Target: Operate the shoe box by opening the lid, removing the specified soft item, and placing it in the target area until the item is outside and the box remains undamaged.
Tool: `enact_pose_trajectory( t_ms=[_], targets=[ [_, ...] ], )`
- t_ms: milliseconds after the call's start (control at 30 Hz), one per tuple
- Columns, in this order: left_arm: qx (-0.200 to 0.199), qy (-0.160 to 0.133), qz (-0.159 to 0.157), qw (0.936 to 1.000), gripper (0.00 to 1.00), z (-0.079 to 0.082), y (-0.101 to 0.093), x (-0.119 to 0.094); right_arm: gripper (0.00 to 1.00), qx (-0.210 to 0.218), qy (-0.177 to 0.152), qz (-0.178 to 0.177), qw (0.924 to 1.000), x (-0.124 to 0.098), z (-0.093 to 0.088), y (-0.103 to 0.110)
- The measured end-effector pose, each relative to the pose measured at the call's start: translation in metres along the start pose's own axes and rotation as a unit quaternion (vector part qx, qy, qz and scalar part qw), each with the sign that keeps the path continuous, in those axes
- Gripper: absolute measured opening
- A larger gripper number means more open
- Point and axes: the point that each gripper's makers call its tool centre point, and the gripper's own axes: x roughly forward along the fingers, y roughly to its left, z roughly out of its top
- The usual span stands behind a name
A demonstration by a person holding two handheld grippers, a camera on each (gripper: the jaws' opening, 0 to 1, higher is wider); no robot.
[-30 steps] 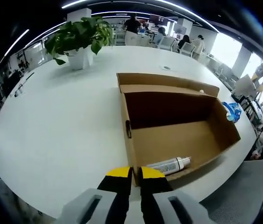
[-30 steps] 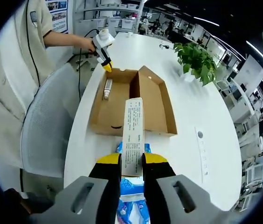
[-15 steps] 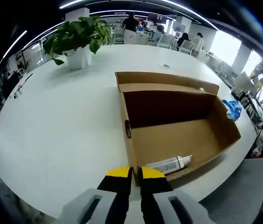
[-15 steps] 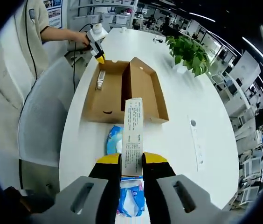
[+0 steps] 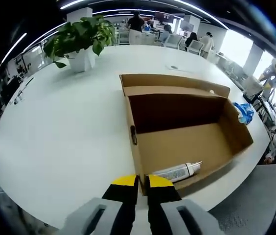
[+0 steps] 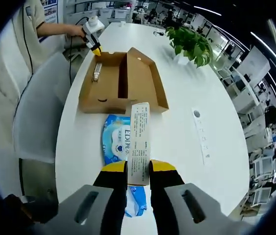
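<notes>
Left gripper view, nearest first: the left gripper (image 5: 137, 182) has its yellow-tipped jaws clenched on the near end wall of the shoe box (image 5: 177, 147), which sits open on the white table (image 5: 59, 132) close to its right-hand edge. Just inside that near wall a white tube (image 5: 178, 173) lies on the box floor. The lid (image 5: 174, 84) is folded back flat beyond the far wall. Past the box's right end a bit of the blue pack (image 5: 244, 113) shows by the table edge. At the far left corner of the table stands a potted plant (image 5: 81, 41), and people sit at desks well behind it.

From the right gripper view, the right gripper (image 6: 138, 169) grasps a long white carton (image 6: 139, 142) printed with small text, its jaws closed on the carton's lower end. Under the carton, on the table (image 6: 196, 147), lies the blue soft pack (image 6: 116, 139), outside the box and just in front of its near wall. Beyond it is the shoe box (image 6: 116, 81), open, with the tube (image 6: 97, 72) at its far end. There the left gripper (image 6: 95, 47) pinches the far wall, held by a person's hand (image 6: 77, 32). A grey chair (image 6: 35, 122) stands at the table's left edge, and the plant (image 6: 189, 41) sits toward the far right.
</notes>
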Motion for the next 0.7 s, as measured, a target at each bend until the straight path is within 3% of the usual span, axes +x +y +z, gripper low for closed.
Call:
enact_pose_trajectory(
  t_ms=[700],
  targets=[
    [-0.005,0.011,-0.002,0.9999,0.06,0.000,0.001,0.002,0.14,0.008,0.068,0.017,0.9975,0.032,-0.066,-0.021]
  ],
)
